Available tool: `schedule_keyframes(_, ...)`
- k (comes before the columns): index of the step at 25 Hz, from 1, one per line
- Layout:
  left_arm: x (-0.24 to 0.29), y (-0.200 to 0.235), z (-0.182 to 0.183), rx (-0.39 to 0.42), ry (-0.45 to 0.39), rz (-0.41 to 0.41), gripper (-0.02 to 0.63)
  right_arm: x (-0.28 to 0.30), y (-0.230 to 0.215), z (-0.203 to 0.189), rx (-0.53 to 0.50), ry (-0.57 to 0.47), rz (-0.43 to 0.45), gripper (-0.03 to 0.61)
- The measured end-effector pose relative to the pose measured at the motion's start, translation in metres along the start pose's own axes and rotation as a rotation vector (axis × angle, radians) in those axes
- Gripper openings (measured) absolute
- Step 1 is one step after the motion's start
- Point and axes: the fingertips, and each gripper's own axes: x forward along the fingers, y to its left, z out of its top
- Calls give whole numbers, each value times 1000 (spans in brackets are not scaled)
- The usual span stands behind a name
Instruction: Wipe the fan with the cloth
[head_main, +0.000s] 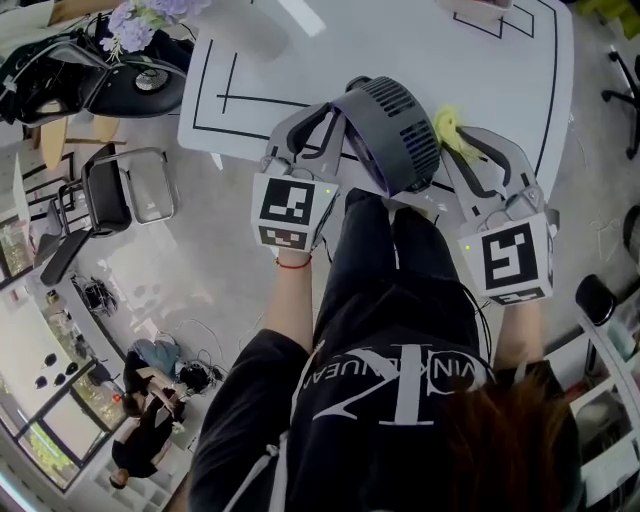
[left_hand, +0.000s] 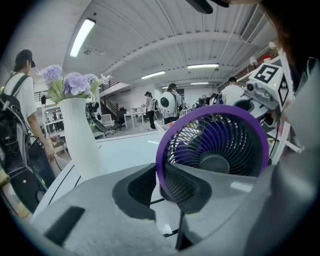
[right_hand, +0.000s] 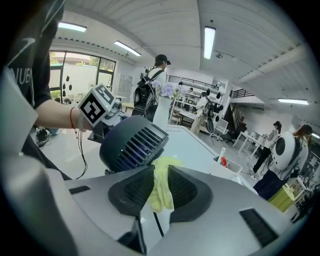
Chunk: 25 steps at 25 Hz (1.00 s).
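A small fan (head_main: 395, 130) with a dark grey slatted housing and a purple front ring stands at the near edge of the white table (head_main: 300, 60). My left gripper (head_main: 335, 125) is shut on the fan's purple ring (left_hand: 215, 150), its pads pinching the ring's lower left edge at the left gripper's jaws (left_hand: 161, 185). My right gripper (head_main: 470, 150) is shut on a yellow cloth (head_main: 447, 128). In the right gripper view the cloth (right_hand: 161, 187) hangs between the pads, right against the fan's rear housing (right_hand: 132, 142).
A tall white vase (left_hand: 80, 145) with purple flowers (head_main: 140, 20) stands on the table to the left of the fan. Black lines mark the tabletop. A small bottle (right_hand: 223, 161) stands farther back. An office chair (head_main: 120, 185) sits left of the table. Several people stand in the background.
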Motion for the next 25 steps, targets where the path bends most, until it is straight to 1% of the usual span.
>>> schedule_keyframes(5,7,9,4,21,-8,-5,70,-1,17,10,4,-58,68,89)
schedule_keyframes(9,12,9,9,76,-8,2,70,-2,34,12,-4,-88,114,88)
schedule_keyframes(11,13,8,9,83,-28,-6,64,-1,38,12,-13,-102,124,89)
schedule_keyframes(13,13,8,7,85,-50,-14,64,1,39,11,-29,-118,121,89)
schedule_keyframes(15,13,8,6,92,-61,-18,64,-1,36,12,-61,-137,99,89)
schedule_keyframes(20,11,5,6,98,-63,-12,60,-3,28,20,-194,-200,46,89)
schedule_keyframes(25,11,7,6,98,-55,3,57,10,17,26,-238,-265,46,89)
